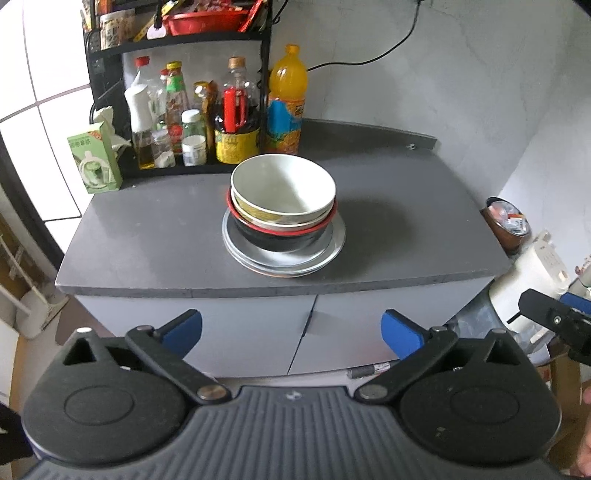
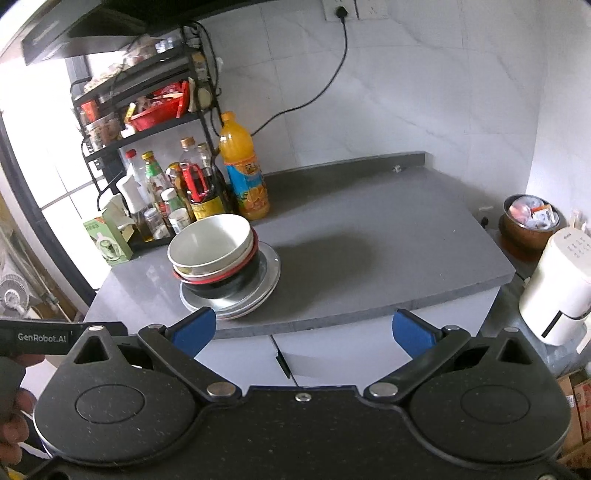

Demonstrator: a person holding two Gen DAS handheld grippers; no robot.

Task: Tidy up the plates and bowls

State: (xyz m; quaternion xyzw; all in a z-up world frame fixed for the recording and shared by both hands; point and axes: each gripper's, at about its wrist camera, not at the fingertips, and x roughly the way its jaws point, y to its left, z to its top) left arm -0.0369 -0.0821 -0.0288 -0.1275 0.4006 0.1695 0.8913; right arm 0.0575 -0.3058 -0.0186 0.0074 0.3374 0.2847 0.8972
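Wall socket [image 2: 341, 9] only in right view; bowls [image 1: 282, 192] in both.

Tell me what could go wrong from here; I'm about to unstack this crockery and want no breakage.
1. The white bowl sits tilted in the nested bowls, so a pinch on its rim by the open left gripper could slip.
2. The stack rests on plates near the counter's front edge; a nudge might push it off.
3. The orange juice bottle and other bottles stand close behind; a far reach with the open right gripper could topple them.
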